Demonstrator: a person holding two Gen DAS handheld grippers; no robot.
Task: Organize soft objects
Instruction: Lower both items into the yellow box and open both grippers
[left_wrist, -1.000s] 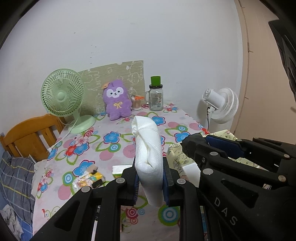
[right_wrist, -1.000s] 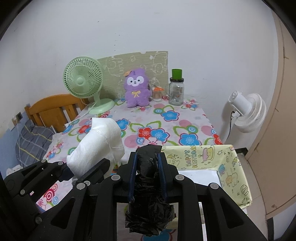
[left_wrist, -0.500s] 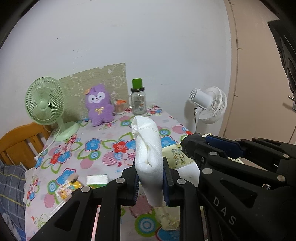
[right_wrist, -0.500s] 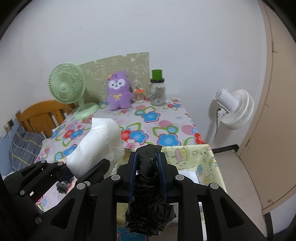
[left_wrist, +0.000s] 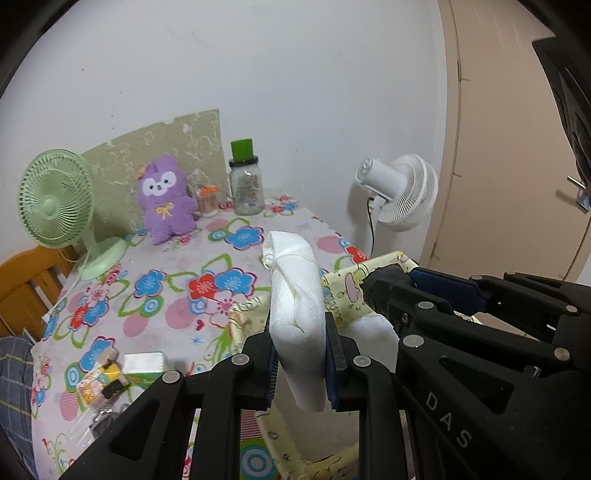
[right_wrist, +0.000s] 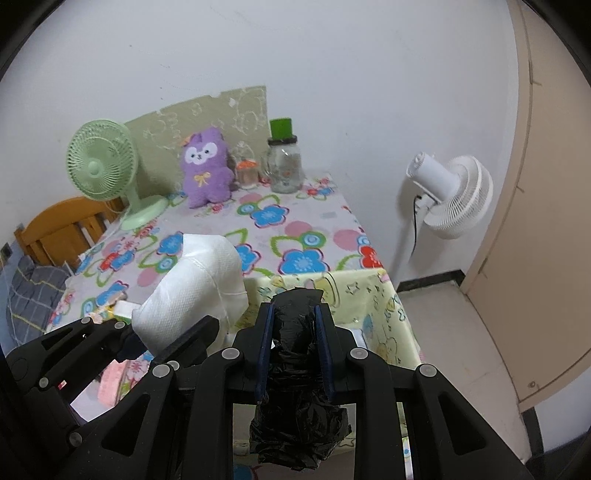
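Note:
My left gripper (left_wrist: 301, 332) is shut on a white folded paper-towel wad (left_wrist: 295, 295), held upright above the table's near right part; the wad also shows in the right wrist view (right_wrist: 192, 288). My right gripper (right_wrist: 293, 332) is shut on a crumpled black plastic bag (right_wrist: 297, 424) that hangs below its fingers. A yellow patterned box (right_wrist: 354, 295) stands just beyond both grippers, at the table's right edge; it also shows in the left wrist view (left_wrist: 343, 288). A purple plush toy (left_wrist: 166, 199) sits at the back of the table.
The flowered table (left_wrist: 166, 295) carries a green desk fan (left_wrist: 55, 206), a glass jar with a green lid (left_wrist: 245, 184), a small orange-lidded cup (left_wrist: 207, 199) and small packets (left_wrist: 103, 380) at the near left. A white floor fan (right_wrist: 450, 195) stands right. A wooden chair (right_wrist: 62, 225) is left.
Both grippers have drifted rightward with their loads still gripped. The table items have shifted left in view and the yellow box now sits right in front of the fingers.

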